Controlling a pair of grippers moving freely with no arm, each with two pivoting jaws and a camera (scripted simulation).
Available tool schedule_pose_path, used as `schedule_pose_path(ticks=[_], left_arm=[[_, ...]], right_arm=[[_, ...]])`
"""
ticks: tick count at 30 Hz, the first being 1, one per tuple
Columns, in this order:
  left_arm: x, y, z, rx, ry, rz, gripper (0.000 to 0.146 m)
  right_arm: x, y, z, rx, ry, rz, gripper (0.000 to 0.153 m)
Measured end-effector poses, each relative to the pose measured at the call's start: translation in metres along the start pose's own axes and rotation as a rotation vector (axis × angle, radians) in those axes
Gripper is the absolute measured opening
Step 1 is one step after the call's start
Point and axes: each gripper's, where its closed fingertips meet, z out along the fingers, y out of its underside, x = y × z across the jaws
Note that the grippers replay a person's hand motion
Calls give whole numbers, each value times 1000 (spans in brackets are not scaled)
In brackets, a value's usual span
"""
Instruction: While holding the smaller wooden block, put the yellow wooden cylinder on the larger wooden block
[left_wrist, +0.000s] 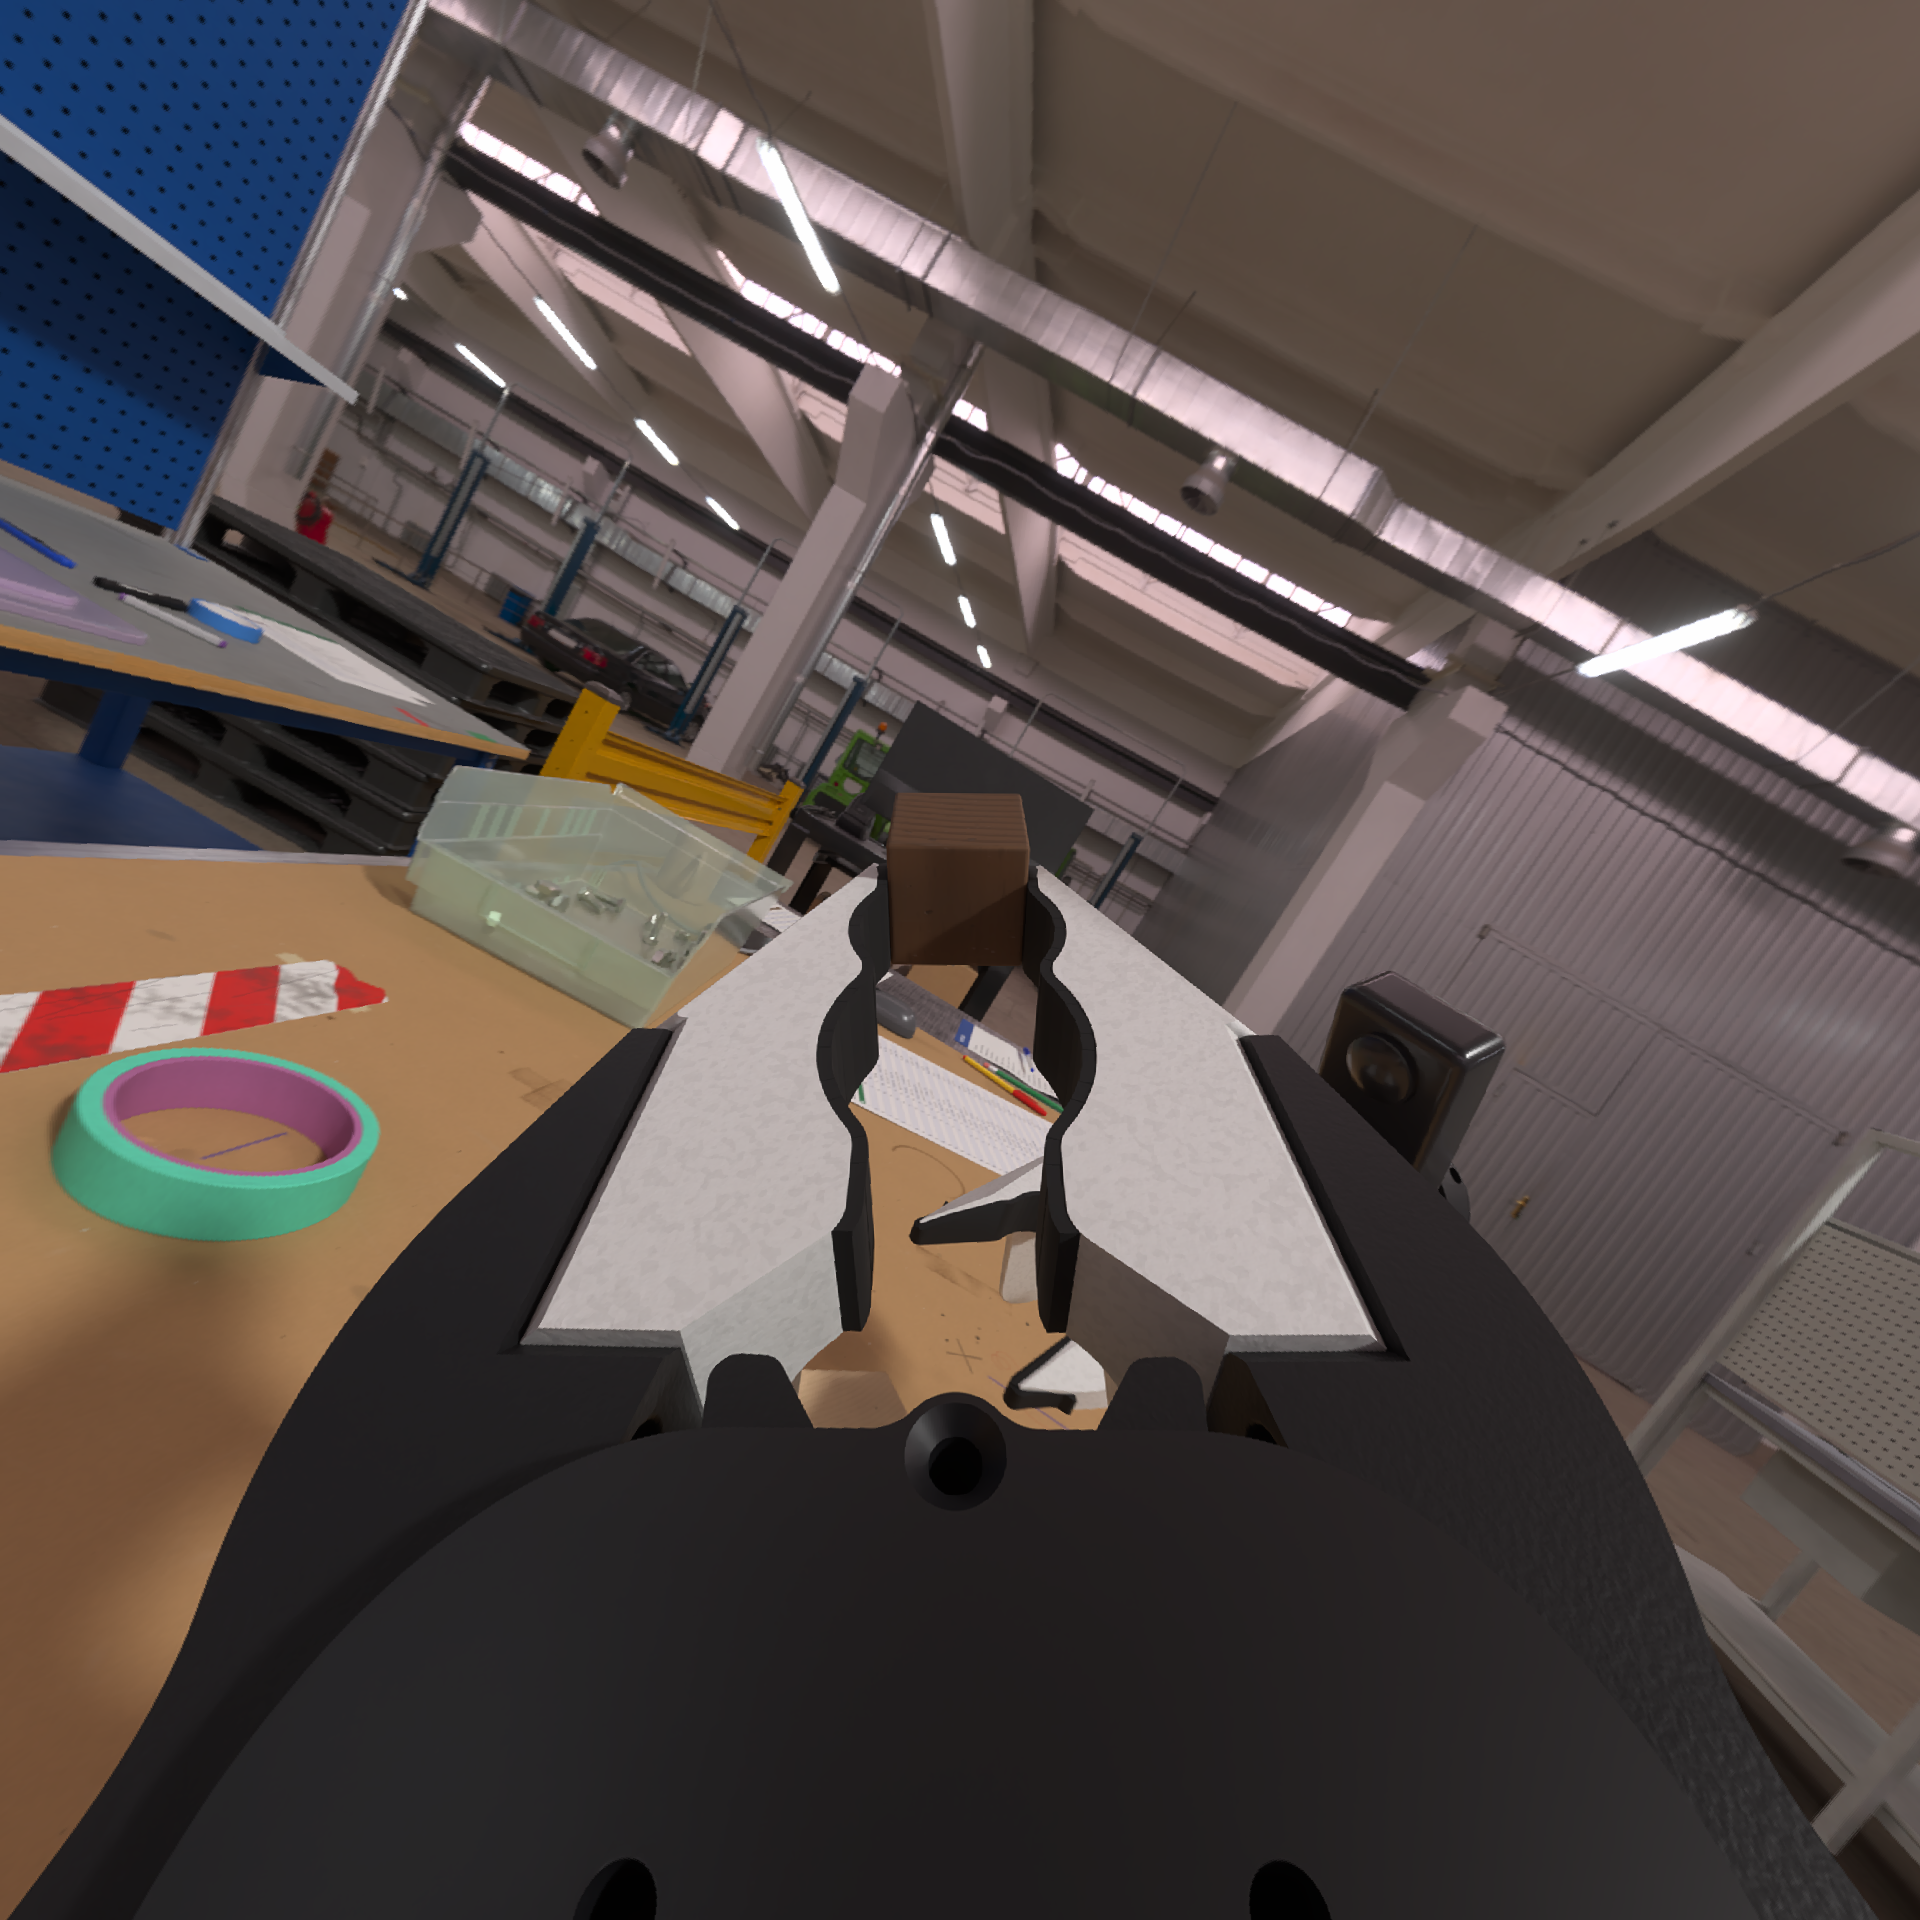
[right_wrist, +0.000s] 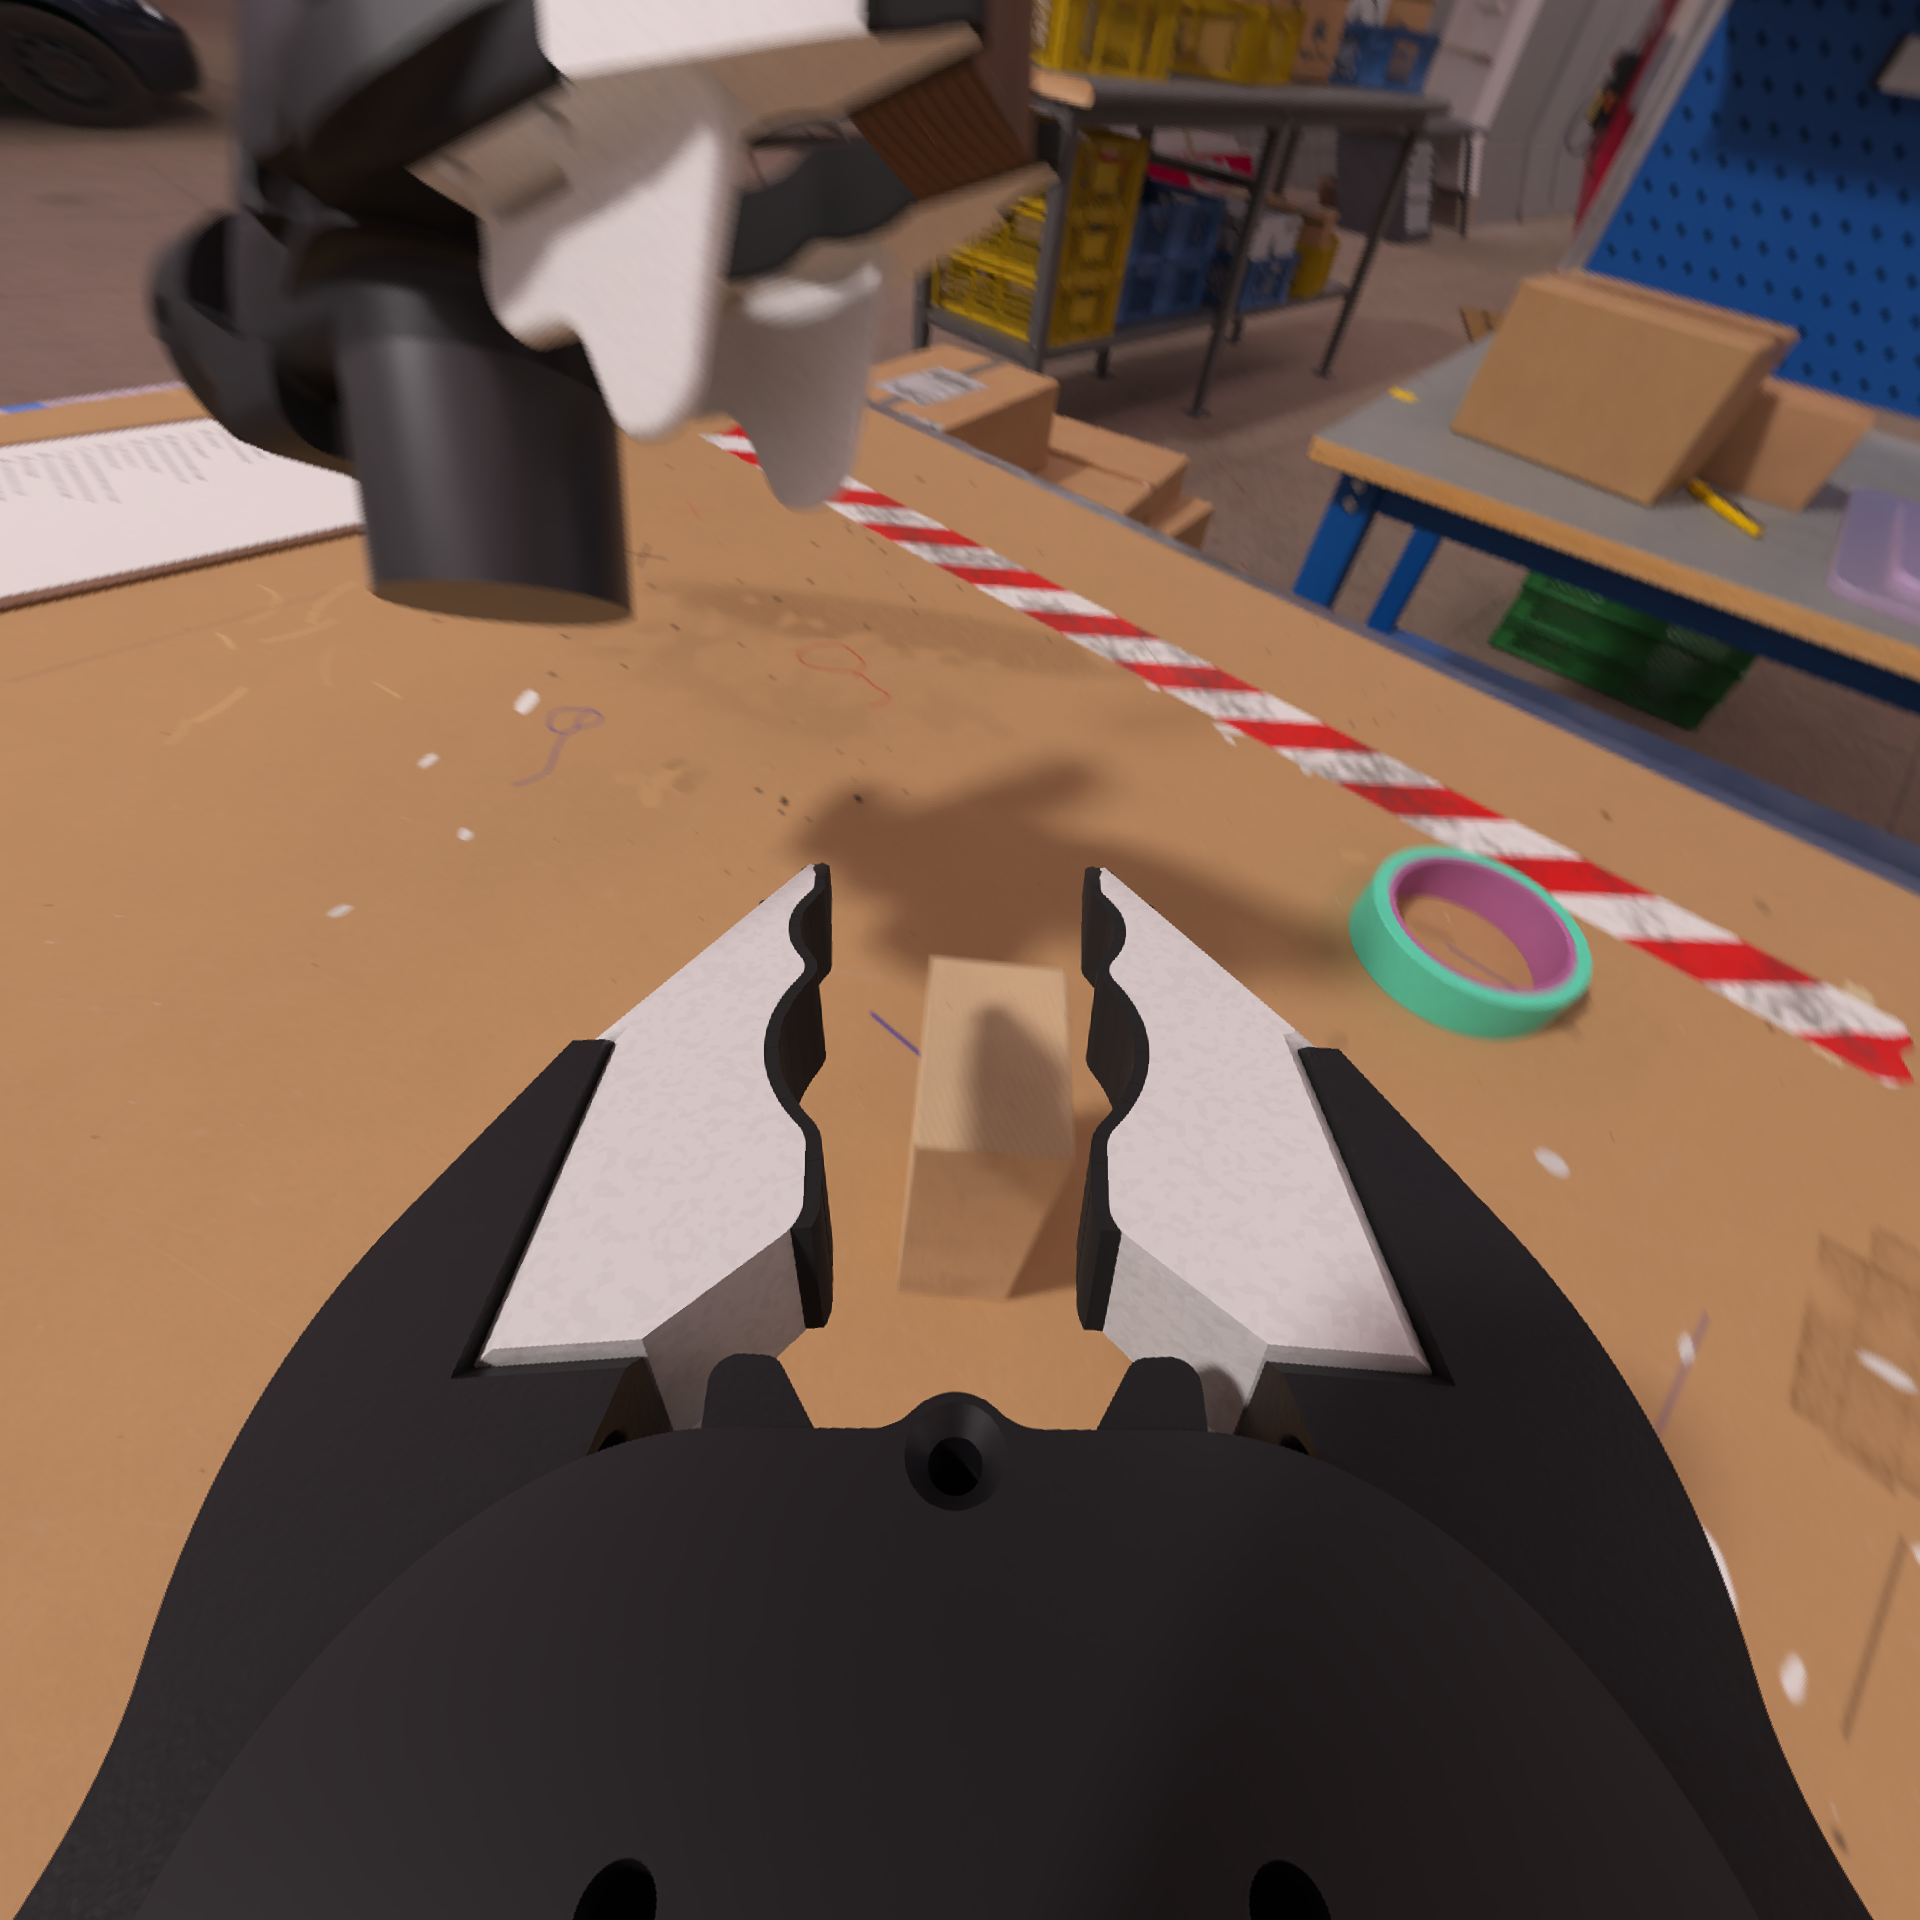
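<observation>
My left gripper (left_wrist: 956, 894) is shut on the smaller wooden block (left_wrist: 956, 878), a dark brown cube, and holds it raised off the table. The left gripper with the cube (right_wrist: 935, 114) shows blurred at the top left of the right wrist view. My right gripper (right_wrist: 956, 878) is open and empty, hovering just above the larger wooden block (right_wrist: 987, 1122), a pale oblong lying on the table below the gap between its fingers. The right gripper's white fingertips (left_wrist: 987, 1205) show low between my left fingers. No yellow cylinder is in either view.
A green tape roll (right_wrist: 1470, 940) (left_wrist: 213, 1143) lies right of the pale block, by a red-and-white striped strip (right_wrist: 1247, 717). A clear plastic bin (left_wrist: 592, 894) with small metal parts stands farther off. A printed sheet (right_wrist: 156, 488) lies far left. A side table with cardboard boxes (right_wrist: 1621, 395) stands beyond the table edge.
</observation>
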Motion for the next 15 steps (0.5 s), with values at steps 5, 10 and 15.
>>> schedule_pose_path(ticks=[5,10,15], left_arm=[[-10,-14,-11,21,-67,50,24],[-11,-33,-22,64,-83,75,24],[-9,-39,-26,86,-70,50,24]], right_arm=[[53,63,-20,-140,197,123,49],[86,155,-12,-508,224,352,48],[91,178,-3,-676,216,319,31]])
